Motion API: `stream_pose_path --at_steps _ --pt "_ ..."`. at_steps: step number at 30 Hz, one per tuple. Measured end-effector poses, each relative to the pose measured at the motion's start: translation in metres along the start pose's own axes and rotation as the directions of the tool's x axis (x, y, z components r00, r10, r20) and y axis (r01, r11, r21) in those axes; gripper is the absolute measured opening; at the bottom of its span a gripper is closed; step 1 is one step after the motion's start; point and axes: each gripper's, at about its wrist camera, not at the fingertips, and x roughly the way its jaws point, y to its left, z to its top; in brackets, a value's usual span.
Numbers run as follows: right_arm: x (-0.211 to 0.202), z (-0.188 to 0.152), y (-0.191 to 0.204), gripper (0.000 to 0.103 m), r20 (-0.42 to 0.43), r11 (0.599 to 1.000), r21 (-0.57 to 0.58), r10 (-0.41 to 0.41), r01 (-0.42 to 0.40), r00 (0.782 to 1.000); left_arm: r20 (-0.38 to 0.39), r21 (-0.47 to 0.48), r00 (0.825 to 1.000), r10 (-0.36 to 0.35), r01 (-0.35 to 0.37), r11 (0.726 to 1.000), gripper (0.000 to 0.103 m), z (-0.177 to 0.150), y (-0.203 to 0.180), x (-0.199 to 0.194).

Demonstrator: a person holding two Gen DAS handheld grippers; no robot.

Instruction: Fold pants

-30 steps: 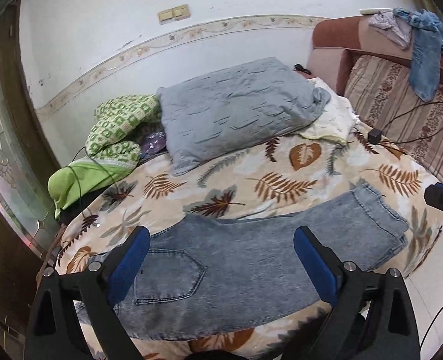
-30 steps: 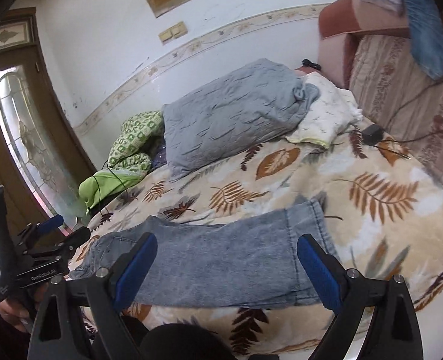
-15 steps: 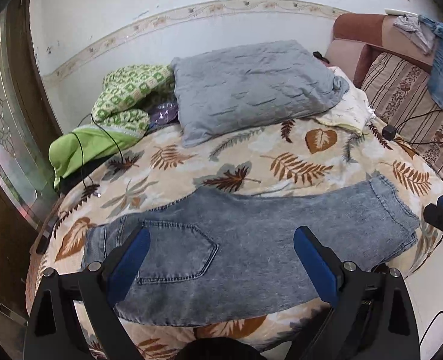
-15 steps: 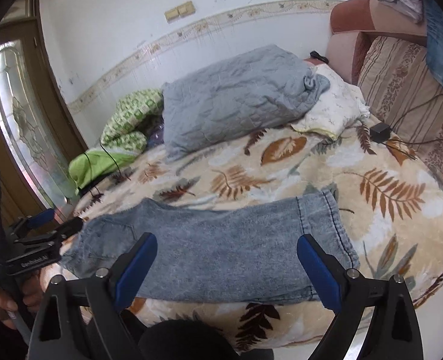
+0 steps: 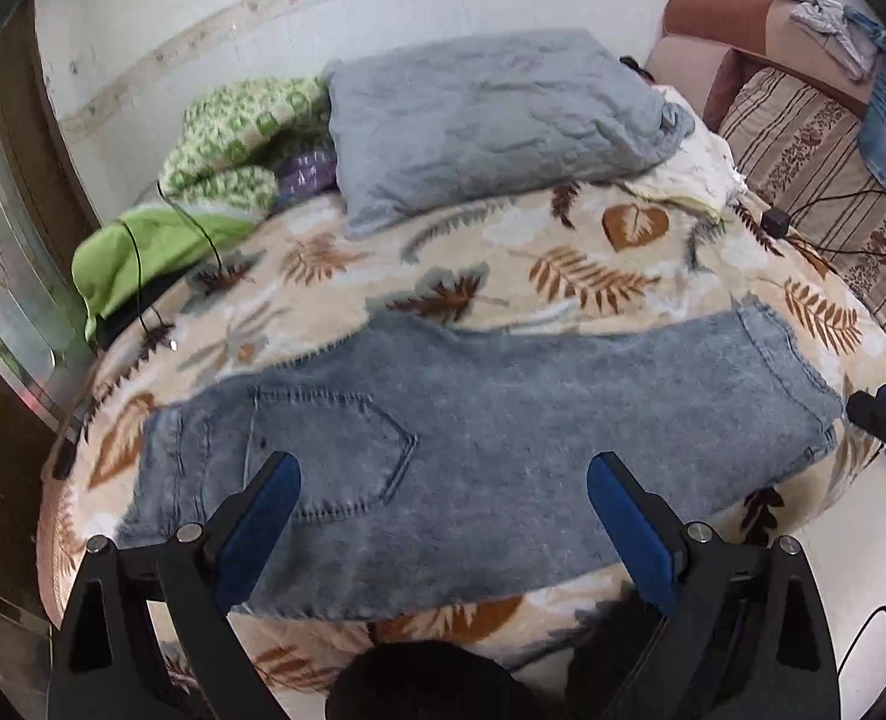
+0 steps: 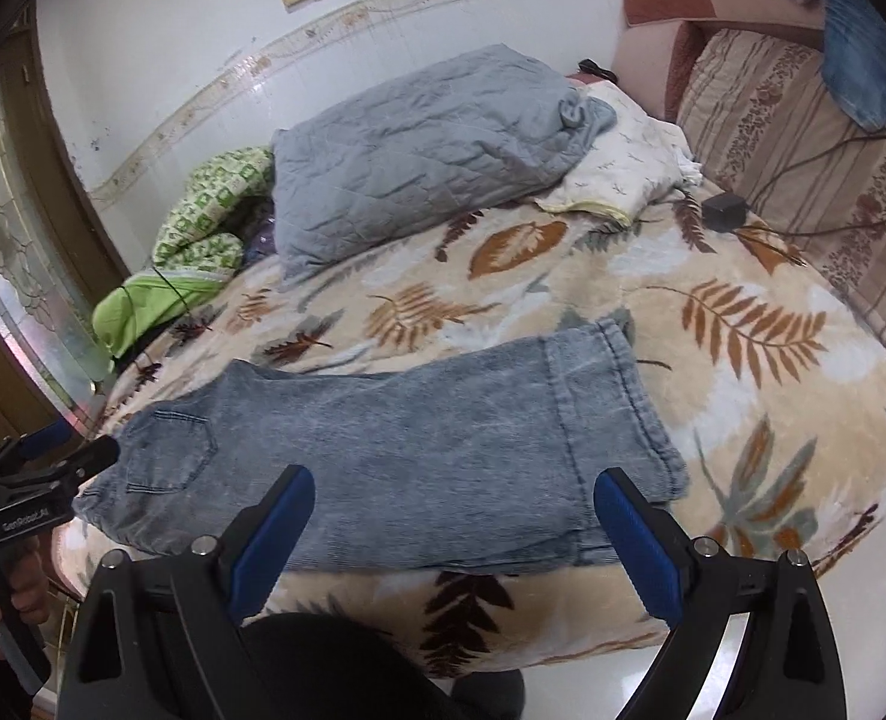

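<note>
Presently both tongs, left [image 5: 443, 516] and right [image 6: 453, 525], gape empty above the pants [image 5: 472, 420].

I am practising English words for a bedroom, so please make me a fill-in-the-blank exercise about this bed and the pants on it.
1. The jeans lie flat on a blanket printed with ____.
2. Both grippers, left and right, have their fingers ____.
3. The big pillow near the wall is ____ in colour.
4. In the left view, the back pocket is at the ____ end of the jeans.

Missing words: leaves; open; grey; left
</note>
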Motion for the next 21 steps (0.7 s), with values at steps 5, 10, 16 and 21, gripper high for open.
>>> stream_pose_path --at_steps 5,10,16,21 --pt "0.001 -0.009 -0.041 0.096 -0.038 0.994 0.097 -0.048 0.051 0.998 -0.063 -0.048 0.996 0.061 -0.064 0.997 0.097 -0.012 0.034 0.017" --pt "-0.011 -0.011 -0.064 0.096 -0.047 0.984 0.137 -0.11 0.116 0.993 -0.123 -0.185 0.973 0.194 -0.214 0.959 0.097 -0.023 0.102 0.034" --pt "0.001 0.015 -0.024 0.092 -0.038 0.993 0.087 -0.078 0.081 0.996 -0.238 -0.397 0.945 0.223 -0.304 0.866 0.097 -0.045 0.174 0.065" --pt "0.054 0.014 0.01 0.044 -0.154 0.997 0.065 0.048 -0.038 0.987 -0.301 -0.365 0.9 0.315 -0.414 0.834 0.097 -0.059 0.189 0.084"
